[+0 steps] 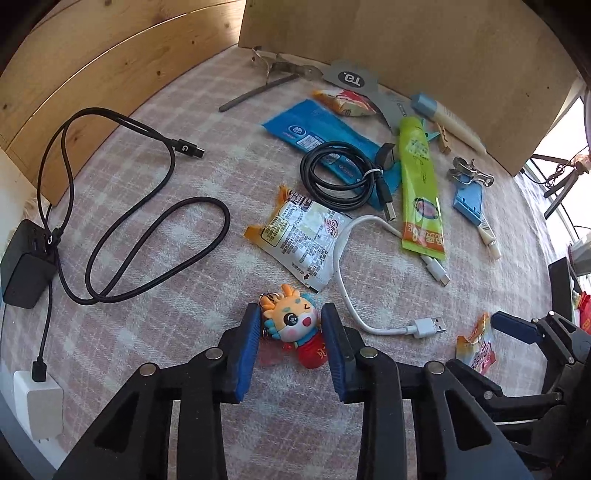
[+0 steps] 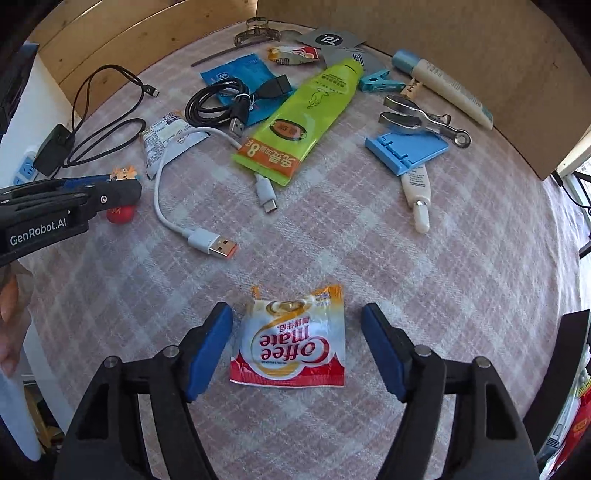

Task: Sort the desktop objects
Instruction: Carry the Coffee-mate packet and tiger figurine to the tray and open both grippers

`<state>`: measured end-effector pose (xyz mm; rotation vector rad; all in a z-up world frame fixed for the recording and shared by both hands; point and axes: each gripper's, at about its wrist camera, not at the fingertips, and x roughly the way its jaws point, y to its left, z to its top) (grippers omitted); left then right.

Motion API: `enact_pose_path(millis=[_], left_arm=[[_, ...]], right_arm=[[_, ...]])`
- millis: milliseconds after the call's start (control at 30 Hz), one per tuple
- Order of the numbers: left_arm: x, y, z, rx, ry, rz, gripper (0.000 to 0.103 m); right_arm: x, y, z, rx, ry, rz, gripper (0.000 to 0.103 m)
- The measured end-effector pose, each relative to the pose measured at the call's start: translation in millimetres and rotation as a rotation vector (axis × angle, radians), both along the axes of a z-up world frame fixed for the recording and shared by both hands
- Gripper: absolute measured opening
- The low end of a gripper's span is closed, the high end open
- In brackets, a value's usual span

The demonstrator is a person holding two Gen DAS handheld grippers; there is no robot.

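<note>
A small cartoon dragon keychain (image 1: 295, 325) with a red base lies on the checked cloth, and my left gripper (image 1: 290, 314) is shut on it, a blue pad against each side. The right wrist view shows that same gripper (image 2: 110, 184) from the side, with the toy's red base (image 2: 120, 215) poking out below. My right gripper (image 2: 295, 310) stands open above a red and white Coffee mate sachet (image 2: 295, 343). The sachet lies flat between the fingers with a clear gap on both sides. In the left wrist view the sachet (image 1: 478, 350) sits by a blue right finger (image 1: 517, 326).
A white USB cable (image 2: 173, 221), a second sachet (image 1: 299, 236), a green tube (image 2: 306, 122), a coiled black cable (image 1: 340, 177), a blue stand (image 2: 406, 149), a metal clip (image 2: 421, 120) and cream tubes (image 2: 447, 86) are scattered ahead. A black charger (image 1: 24, 273) lies left. Board walls (image 1: 369, 33) close the back.
</note>
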<state>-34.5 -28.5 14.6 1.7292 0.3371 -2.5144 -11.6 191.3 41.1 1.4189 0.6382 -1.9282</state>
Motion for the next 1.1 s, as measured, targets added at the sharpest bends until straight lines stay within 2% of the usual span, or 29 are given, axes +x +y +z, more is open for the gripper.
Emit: enact_pose_path(millis=[33, 67, 367, 567, 600, 767, 867, 1100], left_arm=[[1, -2, 0, 0.006, 0.004, 0.001, 0.027], [6, -8, 1, 0.019, 0.008, 0.005, 0.027], [31, -31, 6, 0.084, 0.015, 0.054, 0.025], [39, -19, 31, 0.102, 0.062, 0.013, 0.025], [38, -13, 35, 0.106, 0.069, -0.003, 0.025], [17, 37, 50, 0.109, 0.098, -0.121, 0.025], [19, 63, 63, 0.131, 0.105, -0.197, 0.025], [16, 150, 81, 0.154, 0.096, -0.409, 0.025]], right_arm=[[-1, 2, 2, -0.002, 0.005, 0.007, 0.05], [-5, 5, 4, -0.005, -0.011, 0.006, 0.045], [-26, 35, 12, -0.134, -0.138, -0.116, 0.039], [-31, 55, 39, -0.198, -0.107, -0.151, 0.038], [-19, 58, 46, -0.198, -0.086, -0.152, 0.038], [-34, 112, 87, -0.221, -0.043, -0.201, 0.038], [-40, 125, 84, -0.233, -0.02, -0.255, 0.038], [-42, 226, 118, -0.268, 0.04, -0.439, 0.038]])
